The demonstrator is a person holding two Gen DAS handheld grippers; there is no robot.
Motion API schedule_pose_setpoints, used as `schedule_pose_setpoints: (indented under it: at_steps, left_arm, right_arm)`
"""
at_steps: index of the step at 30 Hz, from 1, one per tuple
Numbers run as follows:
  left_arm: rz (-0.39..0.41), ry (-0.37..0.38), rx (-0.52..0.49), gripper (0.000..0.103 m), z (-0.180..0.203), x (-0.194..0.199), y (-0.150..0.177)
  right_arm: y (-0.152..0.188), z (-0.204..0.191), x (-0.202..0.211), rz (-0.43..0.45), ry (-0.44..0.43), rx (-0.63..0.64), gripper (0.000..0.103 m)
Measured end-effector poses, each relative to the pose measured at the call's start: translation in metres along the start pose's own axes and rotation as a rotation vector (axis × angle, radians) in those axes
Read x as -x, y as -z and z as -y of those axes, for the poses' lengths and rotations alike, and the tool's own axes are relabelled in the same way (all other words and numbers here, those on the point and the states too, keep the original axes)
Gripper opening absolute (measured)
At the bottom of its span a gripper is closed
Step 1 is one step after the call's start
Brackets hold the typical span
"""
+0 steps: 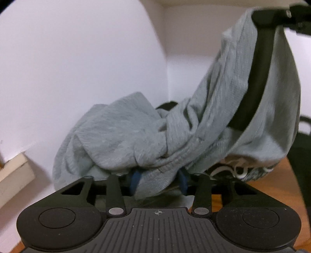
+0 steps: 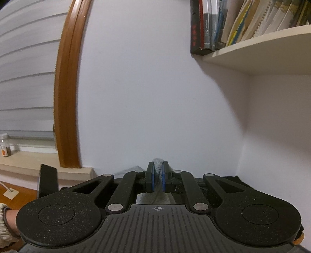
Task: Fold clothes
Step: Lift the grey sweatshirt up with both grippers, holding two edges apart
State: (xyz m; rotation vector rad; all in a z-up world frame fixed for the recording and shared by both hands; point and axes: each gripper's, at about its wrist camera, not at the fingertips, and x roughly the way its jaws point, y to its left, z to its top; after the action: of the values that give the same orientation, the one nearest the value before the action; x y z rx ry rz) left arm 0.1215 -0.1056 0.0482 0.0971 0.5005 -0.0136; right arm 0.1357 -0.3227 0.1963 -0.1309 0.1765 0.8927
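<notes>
A light grey knit garment (image 1: 120, 134) hangs bunched in the left wrist view, stretched up to the top right where the other gripper's black frame (image 1: 272, 17) holds it. My left gripper (image 1: 158, 180) is shut on a fold of this garment, its blue pads half buried in cloth. In the right wrist view my right gripper (image 2: 158, 179) is shut on a rolled strip of the grey garment (image 2: 157, 165), pinched between its blue pads (image 2: 153, 179). Most of the garment lies below that view, hidden.
A wooden table (image 1: 262, 186) shows under the cloth, with a patterned item and white cord (image 1: 241, 171) on it. White walls stand close ahead. A shelf of books (image 2: 243, 23) is at the upper right; a brown window frame (image 2: 66, 97) and sill with a small jar (image 2: 4, 146) are at the left.
</notes>
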Motion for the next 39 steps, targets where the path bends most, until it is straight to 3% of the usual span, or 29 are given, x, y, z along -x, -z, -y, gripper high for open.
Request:
schedule_pose_setpoints:
  at_steps: [1,4,10,18,21,23,26,29,33,35,37,39]
  left_arm:
    - [0.000,-0.006,-0.009,0.016,0.000,-0.001,0.000]
    - [0.025,-0.006,0.009,0.009,-0.011,0.015,-0.005]
    - [0.155,-0.034,0.073,0.006,-0.049,0.085,-0.032]
    - [0.387,-0.139,0.053,0.006,-0.073,0.233,-0.091]
    - [0.375,-0.128,0.027,0.006,-0.067,0.267,-0.094]
    - [0.298,-0.066,0.003,0.007,-0.069,0.271,-0.088]
    - [0.182,0.017,-0.018,0.013,-0.067,0.267,-0.064]
    - [0.138,0.045,-0.027,0.023,-0.061,0.253,-0.048]
    - [0.141,0.083,-0.062,0.041,-0.048,0.236,-0.062]
    - [0.150,0.131,-0.060,0.045,-0.041,0.236,-0.074]
    - [0.160,0.148,-0.077,0.061,-0.033,0.235,-0.078]
    - [0.160,0.161,-0.092,0.063,-0.025,0.227,-0.083]
  right_arm:
    - [0.000,0.001,0.000,-0.001,0.002,-0.001,0.008]
    - [0.001,0.004,0.001,0.004,0.017,0.004,0.008]
    - [-0.006,0.008,0.015,0.046,0.033,-0.008,0.007]
    - [-0.056,-0.038,0.060,0.165,0.010,0.048,0.007]
    - [-0.071,-0.054,0.075,0.190,0.003,0.068,0.007]
    - [-0.071,-0.058,0.077,0.177,0.013,0.076,0.007]
    - [-0.063,-0.057,0.071,0.146,0.011,0.057,0.007]
    - [-0.051,-0.054,0.058,0.102,-0.021,0.022,0.007]
    - [-0.042,-0.056,0.043,0.073,-0.061,0.007,0.007]
    - [-0.040,-0.056,0.037,0.062,-0.066,0.007,0.007]
    - [-0.038,-0.055,0.032,0.052,-0.073,0.005,0.007]
    - [-0.038,-0.051,0.029,0.047,-0.104,-0.011,0.007]
